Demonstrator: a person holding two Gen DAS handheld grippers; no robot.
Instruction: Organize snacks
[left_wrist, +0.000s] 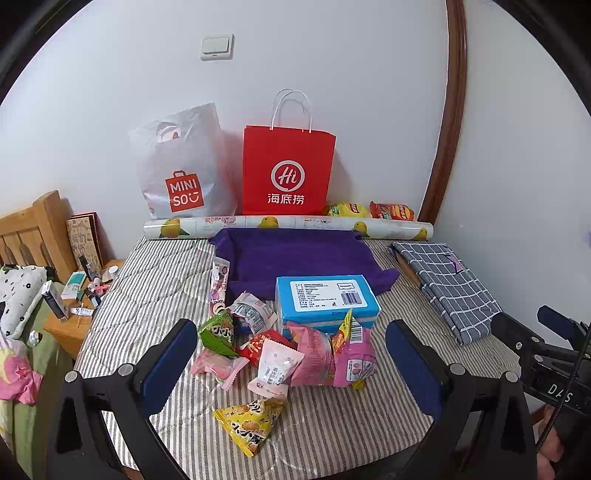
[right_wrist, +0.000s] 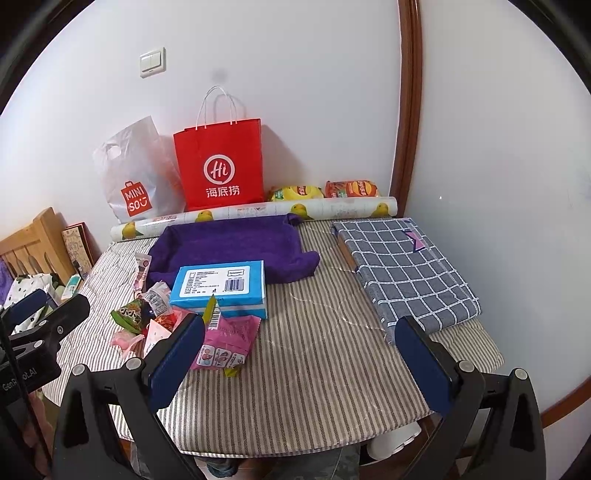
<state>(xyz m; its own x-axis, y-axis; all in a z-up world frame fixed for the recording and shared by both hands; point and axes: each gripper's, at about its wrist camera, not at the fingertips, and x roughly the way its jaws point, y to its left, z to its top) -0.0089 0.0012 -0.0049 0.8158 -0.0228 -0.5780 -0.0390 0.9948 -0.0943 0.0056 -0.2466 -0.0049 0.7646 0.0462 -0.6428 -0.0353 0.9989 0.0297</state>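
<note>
Snacks dead ahead of my left jaws

Both my grippers gape empty; the snack pile (left_wrist: 280, 350) sits centre-frame between my left gripper (left_wrist: 291, 354) fingers, lower left for my right gripper (right_wrist: 301, 354), so left is nearer.

Red bag (left_wrist: 288, 173) and white bag (left_wrist: 183, 173) against wall; paper roll (left_wrist: 288, 223) before them; checked cloth (right_wrist: 406, 266) right.

"miniso" stands on the white plastic bag (left_wrist: 181, 166); "hi" and "海底捞" on the red paper bag (left_wrist: 288, 173); "das" on the right gripper (left_wrist: 554, 343), frame's right edge.
</note>
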